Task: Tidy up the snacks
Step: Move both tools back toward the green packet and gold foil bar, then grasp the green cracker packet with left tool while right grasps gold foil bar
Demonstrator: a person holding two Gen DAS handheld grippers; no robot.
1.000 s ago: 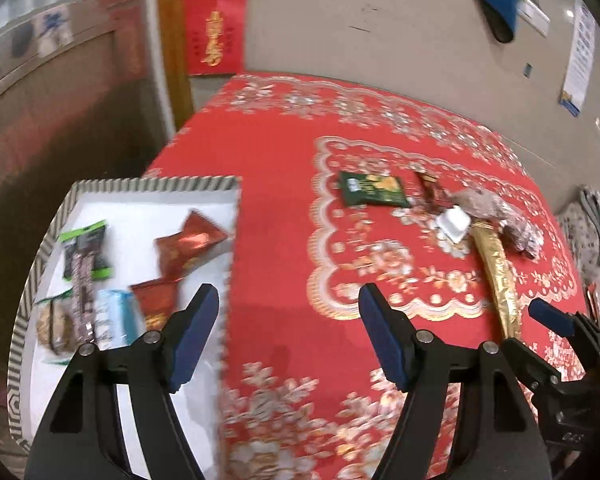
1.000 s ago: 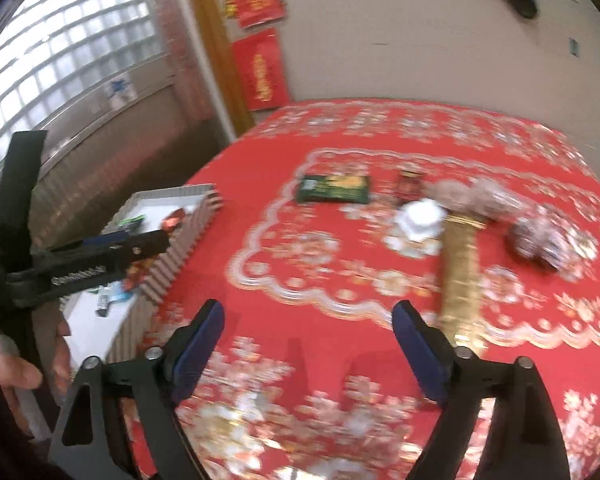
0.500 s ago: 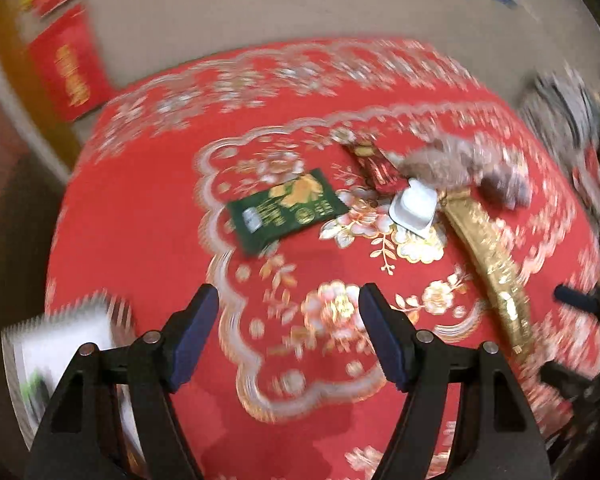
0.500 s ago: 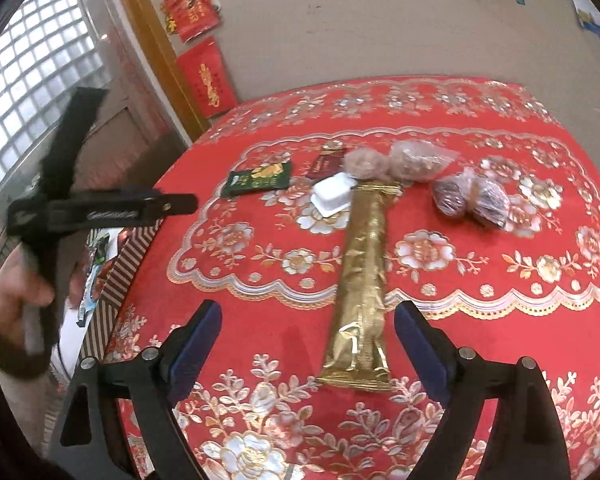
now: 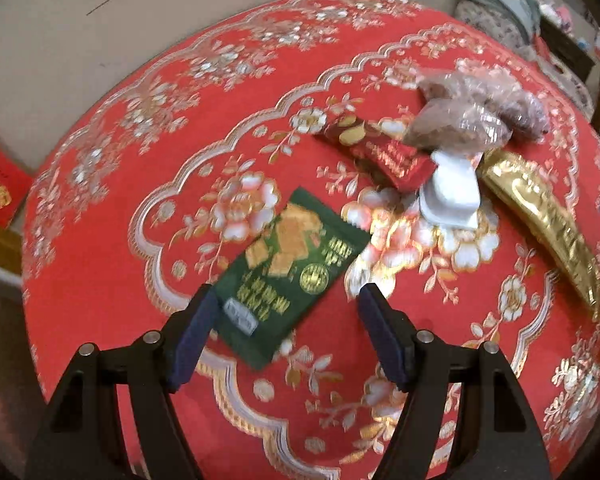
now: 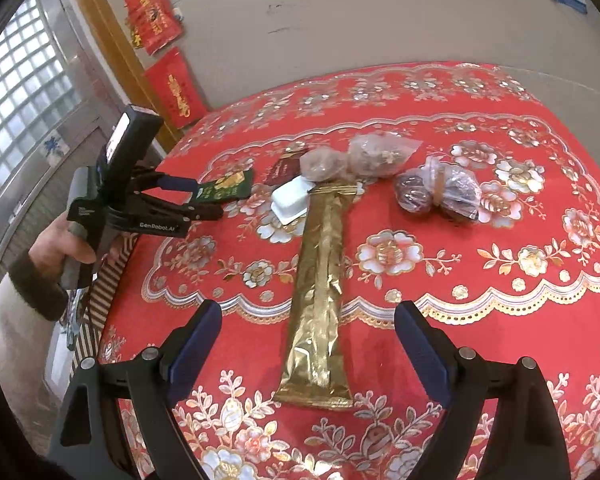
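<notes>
A green snack packet (image 5: 288, 276) lies flat on the red tablecloth; it also shows in the right wrist view (image 6: 228, 187). My left gripper (image 5: 286, 304) is open just above its near end, one finger on each side, seen from outside in the right wrist view (image 6: 208, 200). My right gripper (image 6: 308, 320) is open and empty above the near part of a long gold packet (image 6: 320, 296). A red packet (image 5: 380, 148), a white tub (image 5: 452, 194) and clear bags of brown snacks (image 5: 472, 114) lie beyond.
A striped tray (image 6: 104, 276) stands off the table's left edge, below the left hand. Another clear bag of dark snacks (image 6: 440, 192) lies at the right. A wall with red banners (image 6: 172, 88) stands behind the table.
My left gripper swung away from the tray, across the table and down to the green packet. My right gripper moved in over the gold packet. Both stayed open.
</notes>
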